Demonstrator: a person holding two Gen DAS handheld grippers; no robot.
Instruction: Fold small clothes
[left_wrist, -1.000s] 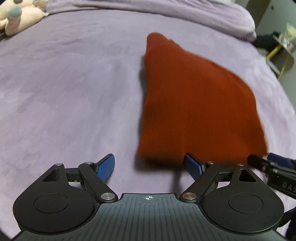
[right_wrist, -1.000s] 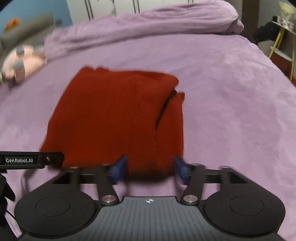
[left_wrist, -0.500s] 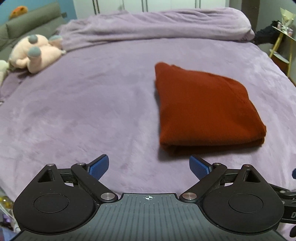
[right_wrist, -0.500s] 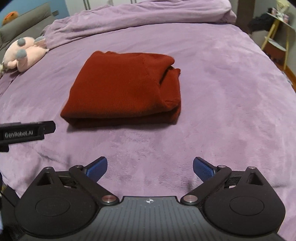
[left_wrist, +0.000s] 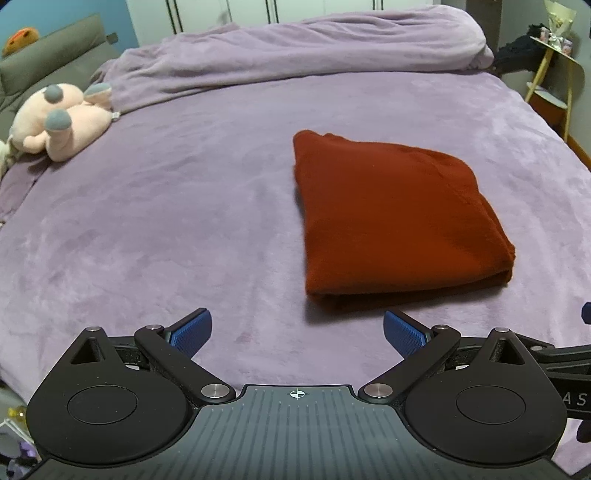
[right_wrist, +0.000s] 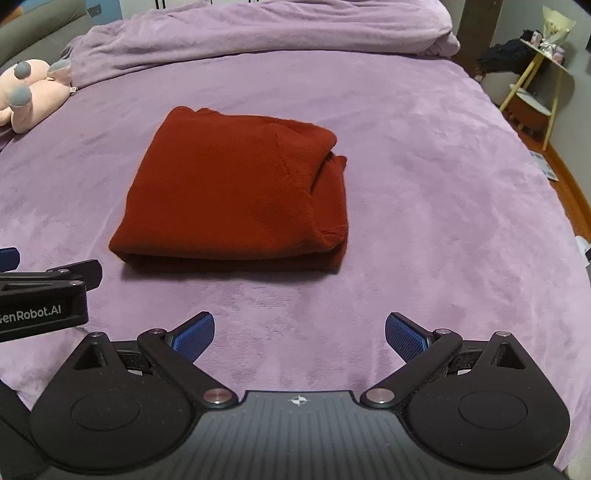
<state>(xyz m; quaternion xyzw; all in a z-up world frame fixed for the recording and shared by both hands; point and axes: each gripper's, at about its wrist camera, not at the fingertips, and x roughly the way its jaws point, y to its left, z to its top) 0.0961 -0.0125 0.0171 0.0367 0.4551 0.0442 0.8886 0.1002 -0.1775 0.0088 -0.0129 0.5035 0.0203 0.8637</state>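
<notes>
Left wrist view, left claw (left_wrist: 297, 330): fingers apart, empty, backed further off since earlier.
Right claw (right_wrist: 299, 332): apart, empty, likewise withdrawn.
Red garment (right_wrist: 236, 192): folded on the purple bed (right_wrist: 424, 155), now sharp and lying still.
Plush toy (left_wrist: 61, 118): far left, partly cut off.

left claw (left_wrist: 297, 330) and right claw (right_wrist: 299, 332) side by side, both wide apart, empty

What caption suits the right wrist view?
Folded red garment lies on the purple bed; right gripper open, empty.
</notes>
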